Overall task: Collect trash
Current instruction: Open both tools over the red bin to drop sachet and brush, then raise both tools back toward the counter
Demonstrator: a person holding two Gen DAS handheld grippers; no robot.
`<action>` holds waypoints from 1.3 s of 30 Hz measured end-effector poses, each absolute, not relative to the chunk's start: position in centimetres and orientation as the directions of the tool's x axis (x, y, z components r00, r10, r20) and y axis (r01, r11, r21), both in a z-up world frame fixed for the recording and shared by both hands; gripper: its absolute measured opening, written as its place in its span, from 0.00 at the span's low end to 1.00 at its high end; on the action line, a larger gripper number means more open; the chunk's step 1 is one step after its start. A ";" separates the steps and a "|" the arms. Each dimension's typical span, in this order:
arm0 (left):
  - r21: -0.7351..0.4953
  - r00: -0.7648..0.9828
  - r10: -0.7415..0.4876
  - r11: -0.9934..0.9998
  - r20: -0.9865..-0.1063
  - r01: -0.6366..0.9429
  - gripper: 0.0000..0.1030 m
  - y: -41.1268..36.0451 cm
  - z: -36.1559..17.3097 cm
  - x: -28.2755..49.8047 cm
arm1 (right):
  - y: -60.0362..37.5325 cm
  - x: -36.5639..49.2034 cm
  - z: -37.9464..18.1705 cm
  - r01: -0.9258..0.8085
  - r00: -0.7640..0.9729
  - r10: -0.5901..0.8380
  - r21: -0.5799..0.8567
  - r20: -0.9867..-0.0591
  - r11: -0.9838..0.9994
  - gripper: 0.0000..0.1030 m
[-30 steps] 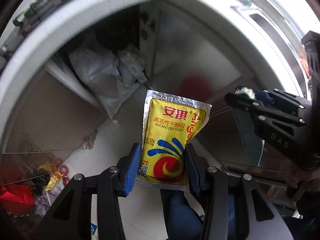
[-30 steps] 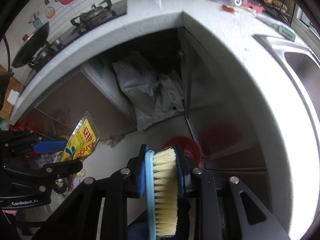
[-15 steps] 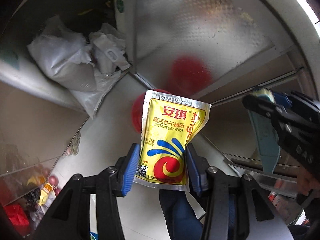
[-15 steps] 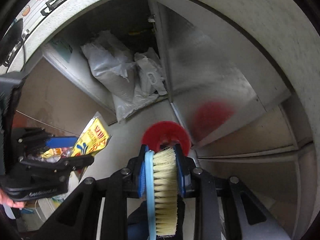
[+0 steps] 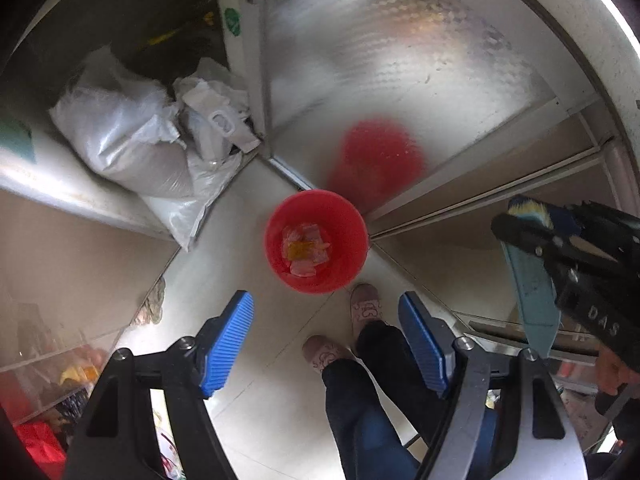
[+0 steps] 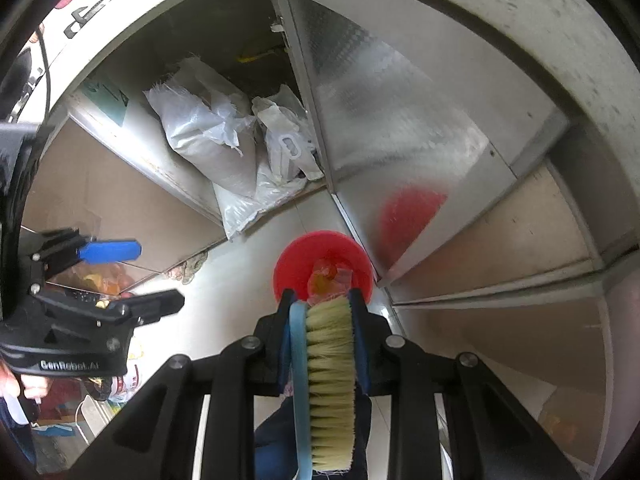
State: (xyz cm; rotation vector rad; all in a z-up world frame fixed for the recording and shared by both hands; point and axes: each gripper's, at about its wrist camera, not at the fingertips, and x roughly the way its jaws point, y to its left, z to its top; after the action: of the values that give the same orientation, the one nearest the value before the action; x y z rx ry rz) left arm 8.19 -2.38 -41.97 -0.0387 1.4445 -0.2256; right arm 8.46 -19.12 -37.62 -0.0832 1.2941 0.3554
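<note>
Above the red bin [image 5: 316,240], the left gripper [image 5: 326,344] is held with jaws apart; a scrub brush [image 6: 326,376] is clamped in the right gripper [image 6: 322,300].

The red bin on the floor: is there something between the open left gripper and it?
Nothing visible blocks it. The left gripper hangs open above the red bin, whose mouth is uncovered with scraps inside. The person's feet stand beside the bin, not over it. The brush sits clamped in the right gripper, off to the side.
</note>
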 end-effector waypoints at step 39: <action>-0.100 0.217 -0.080 0.992 -0.973 -0.083 1.00 4.5 -39.2 3.1 | -15.0 8.5 -39.3 -0.449 0.185 0.203 0.101 -0.962 0.888 0.90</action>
State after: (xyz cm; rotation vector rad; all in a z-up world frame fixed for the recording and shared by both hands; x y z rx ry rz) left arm 3.11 4.46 -39.16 -0.1403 1.3533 0.0021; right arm 8.52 -15.05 -39.32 -0.2220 1.3085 0.4646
